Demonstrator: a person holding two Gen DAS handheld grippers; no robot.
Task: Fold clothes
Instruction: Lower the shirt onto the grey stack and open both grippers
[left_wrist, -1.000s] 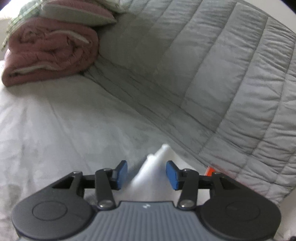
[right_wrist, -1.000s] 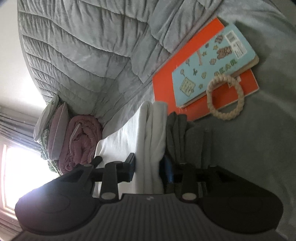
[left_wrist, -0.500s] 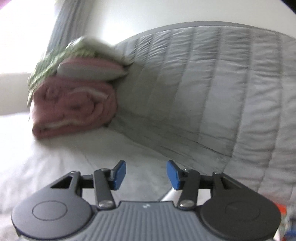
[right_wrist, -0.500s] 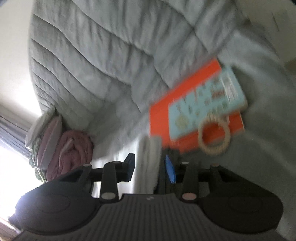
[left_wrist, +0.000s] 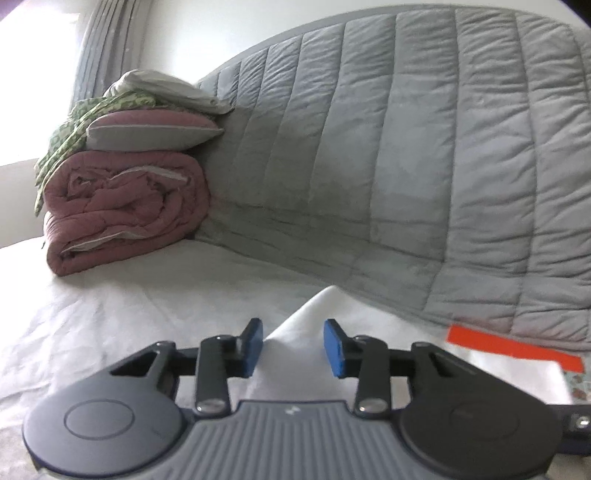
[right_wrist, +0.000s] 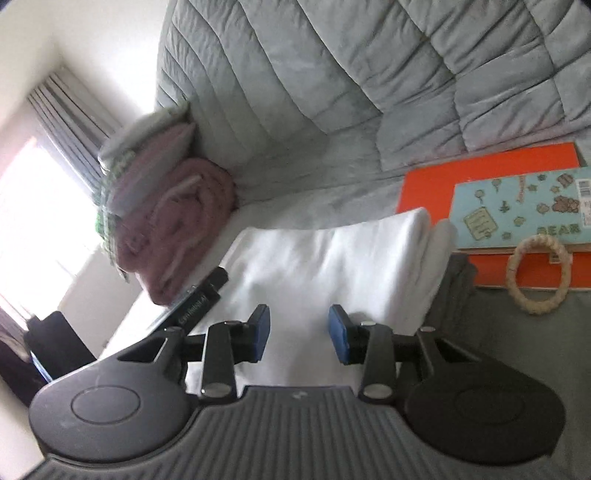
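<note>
Two grippers, left (left_wrist: 293, 347) and right (right_wrist: 299, 334), jaws wide, white garment (right_wrist: 332, 254) partly hidden behind them, dark garment (right_wrist: 456, 284) blurred

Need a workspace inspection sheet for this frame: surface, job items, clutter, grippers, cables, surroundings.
Surface: bed with white sheet; grey quilted cover rises behind it.
Job's things: white folded cloth lies flat ahead of both grippers; dark grey garment beside it, touching its edge.
Clutter: orange board with a teal picture book on it; rope ring overlaps the book and board.
Grippers: left gripper open, jaws apart over the cloth's corner, holding nothing; right gripper open above the cloth, holding nothing.
Cables: nothing seen.
Surroundings: rolled pink duvet with pillows stacked on top, curtain, bright window.
</note>
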